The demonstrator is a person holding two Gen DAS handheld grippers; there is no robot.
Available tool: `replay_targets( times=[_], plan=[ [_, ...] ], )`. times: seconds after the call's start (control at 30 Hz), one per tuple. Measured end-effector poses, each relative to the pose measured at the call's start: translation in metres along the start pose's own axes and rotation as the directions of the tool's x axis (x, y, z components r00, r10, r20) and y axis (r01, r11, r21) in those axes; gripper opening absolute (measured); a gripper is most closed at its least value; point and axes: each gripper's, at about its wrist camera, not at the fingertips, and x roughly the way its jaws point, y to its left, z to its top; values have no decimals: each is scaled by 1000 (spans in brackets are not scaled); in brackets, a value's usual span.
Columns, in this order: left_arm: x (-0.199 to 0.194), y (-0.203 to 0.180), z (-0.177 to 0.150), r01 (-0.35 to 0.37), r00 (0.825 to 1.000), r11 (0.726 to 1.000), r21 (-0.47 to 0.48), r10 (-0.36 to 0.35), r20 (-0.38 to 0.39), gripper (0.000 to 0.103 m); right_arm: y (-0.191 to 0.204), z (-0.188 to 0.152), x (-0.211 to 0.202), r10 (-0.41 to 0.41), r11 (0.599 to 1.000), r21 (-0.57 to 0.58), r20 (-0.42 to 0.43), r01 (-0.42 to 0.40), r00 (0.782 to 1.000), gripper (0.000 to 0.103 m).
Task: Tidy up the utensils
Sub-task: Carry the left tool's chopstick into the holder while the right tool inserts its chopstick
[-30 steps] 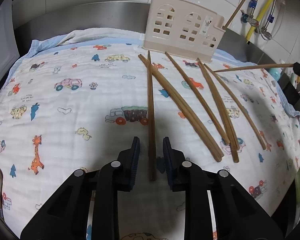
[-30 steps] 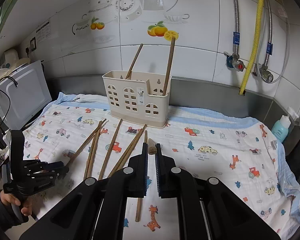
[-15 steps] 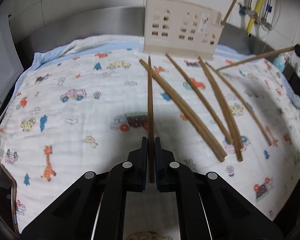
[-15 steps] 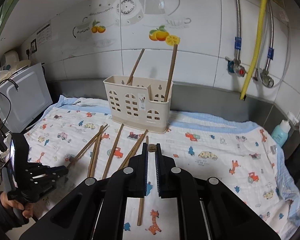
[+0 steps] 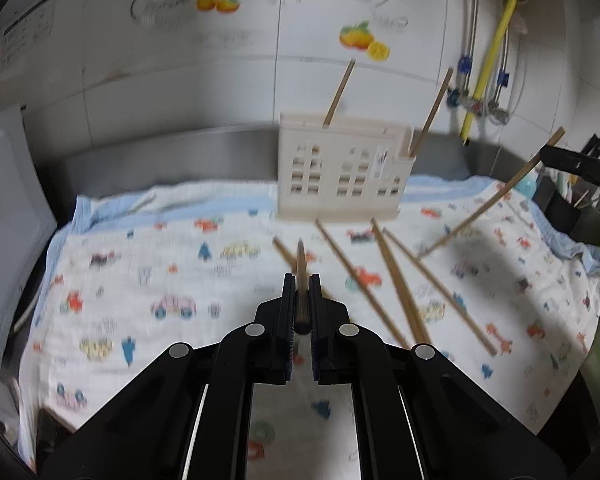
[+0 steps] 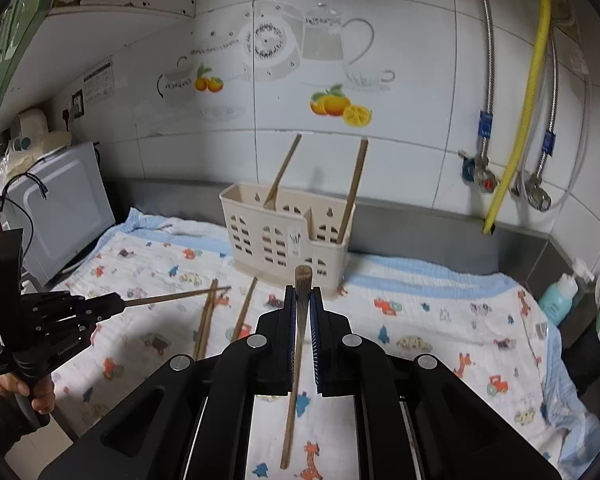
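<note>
Two chopsticks lifted off the cloth, one in each claw: left claw (image 5: 301,298) clamped on a brown chopstick (image 5: 301,268) pointing forward toward the cream utensil holder (image 5: 342,168), right claw (image 6: 302,312) clamped on a second chopstick (image 6: 296,364) running down between the fingers, thick end up, thin end hanging low over the patterned cloth (image 6: 440,320). Seen from the right wrist, left claw (image 6: 114,305) held level at the left edge by a hand (image 6: 28,390), its stick horizontal above the loose ones. Four or so loose chopsticks (image 5: 396,280) lying fanned on the cloth in front of the holder. Two more standing tilted inside the holder (image 6: 288,240), one in the wide compartment, one in the narrow right one. Holder at the back of the desk, close to the steel backsplash (image 6: 420,228). Open cloth to the right of the holder; microwave (image 6: 64,208) at the left edge, bottle (image 6: 558,294) at the right
</note>
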Motion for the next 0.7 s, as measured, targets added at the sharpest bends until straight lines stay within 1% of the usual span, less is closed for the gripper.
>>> replay_targets(
  times=[0.1, 0.17, 0.23, 0.3, 0.4, 0.47, 0.67, 0.7],
  plan=[
    [-2, -1, 14, 11, 999, 1000, 26, -12, 38, 5, 0, 12, -1, 11, 1000, -2, 8, -11, 1000, 7],
    [-1, -3, 20, 21, 999, 999, 42, -23, 47, 5, -1, 21, -2, 23, 1000, 0, 12, -23, 1000, 7],
    [0, -3, 25, 35, 998, 998, 49, -37, 45, 5, -1, 30, -3, 22, 1000, -6, 19, -22, 1000, 7],
    [2, -5, 31, 29, 999, 998, 63, -32, 41, 5, -3, 40, -4, 30, 1000, -1, 25, -30, 999, 7],
    [3, -5, 43, 40, 998, 997, 68, -43, 36, 5, -8, 60, -5, 29, 1000, 0, 40, -29, 999, 7],
    [2, -8, 52, 38, 998, 995, 88, -41, 41, 5, -12, 76, -6, 34, 999, 5, 48, -34, 998, 7],
    [-2, -19, 88, 38, 996, 989, 141, -48, 74, 5, -21, 121, -9, 9, 1000, 6, 89, -10, 996, 7],
    [-3, -21, 94, 35, 995, 988, 150, -48, 84, 5, -21, 127, -6, -7, 1000, 0, 96, 7, 995, 7]
  ],
)
